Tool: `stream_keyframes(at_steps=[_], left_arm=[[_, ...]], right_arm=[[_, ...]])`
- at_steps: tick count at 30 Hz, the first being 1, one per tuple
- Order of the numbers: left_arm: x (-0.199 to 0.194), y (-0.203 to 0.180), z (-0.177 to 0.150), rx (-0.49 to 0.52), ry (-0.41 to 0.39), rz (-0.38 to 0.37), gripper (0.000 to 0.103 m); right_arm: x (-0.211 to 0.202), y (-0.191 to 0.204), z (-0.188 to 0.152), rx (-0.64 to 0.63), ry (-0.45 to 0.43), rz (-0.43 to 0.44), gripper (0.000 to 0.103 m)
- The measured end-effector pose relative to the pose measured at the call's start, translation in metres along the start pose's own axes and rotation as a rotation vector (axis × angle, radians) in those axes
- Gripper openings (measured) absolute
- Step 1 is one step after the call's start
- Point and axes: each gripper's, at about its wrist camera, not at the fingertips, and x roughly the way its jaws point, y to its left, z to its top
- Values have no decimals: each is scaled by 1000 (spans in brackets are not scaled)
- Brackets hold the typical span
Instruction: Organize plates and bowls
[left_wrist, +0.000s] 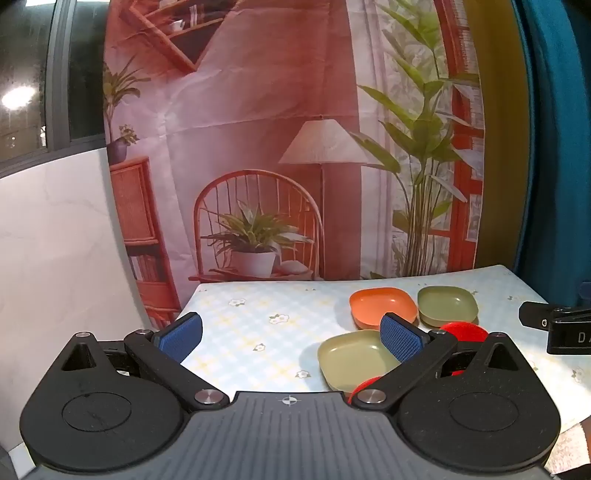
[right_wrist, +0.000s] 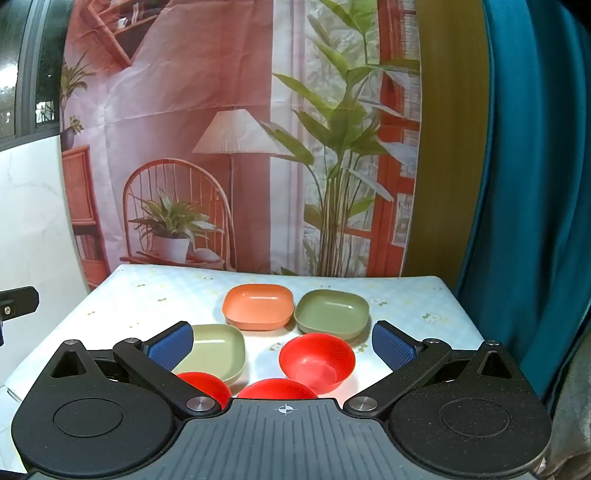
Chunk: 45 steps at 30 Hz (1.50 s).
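Red bowls (right_wrist: 317, 360): three in right view, two partly hidden left.

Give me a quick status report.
Left tongs and right tongs open, empty. Three square plates, three red bowls unstacked on table. Nothing blocking.

A floral-checked surface (right_wrist: 155, 295) carries an orange plate (right_wrist: 257, 305), two green plates (right_wrist: 332, 312) (right_wrist: 216, 350), and three red bowls (right_wrist: 317, 361) (right_wrist: 207, 384) (right_wrist: 277, 389) nearer the front.
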Motion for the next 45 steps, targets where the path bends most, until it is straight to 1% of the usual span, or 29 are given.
stream_keyframes(at_steps=[3, 4, 6, 10, 11, 18, 27, 30, 45], left_arm=[[0, -2, 0, 0, 8, -6, 103], [0, 5, 4, -6, 8, -4, 103], [-1, 5, 5, -5, 11, -5, 103], [-1, 7, 3, -14, 12, -7, 103], [0, 2, 1, -17, 12, 0, 103], [2, 2, -1, -24, 19, 8, 103], [3, 1, -1, -42, 31, 6, 103], [2, 2, 0, -45, 26, 8, 103], [3, 3, -1, -48, 28, 11, 103]], right_arm=[[0, 0, 0, 1, -7, 1, 103], [0, 0, 0, 0, -7, 1, 103], [-1, -2, 0, 1, -7, 0, 103], [-1, 1, -1, -8, -8, -4, 103], [-1, 1, -1, -7, -8, -4, 103], [-1, 0, -1, -5, -7, -2, 103], [-2, 4, -1, -12, -9, -3, 103], [-1, 1, -1, -8, -8, -2, 103], [-2, 6, -4, -14, -10, -1, 103]])
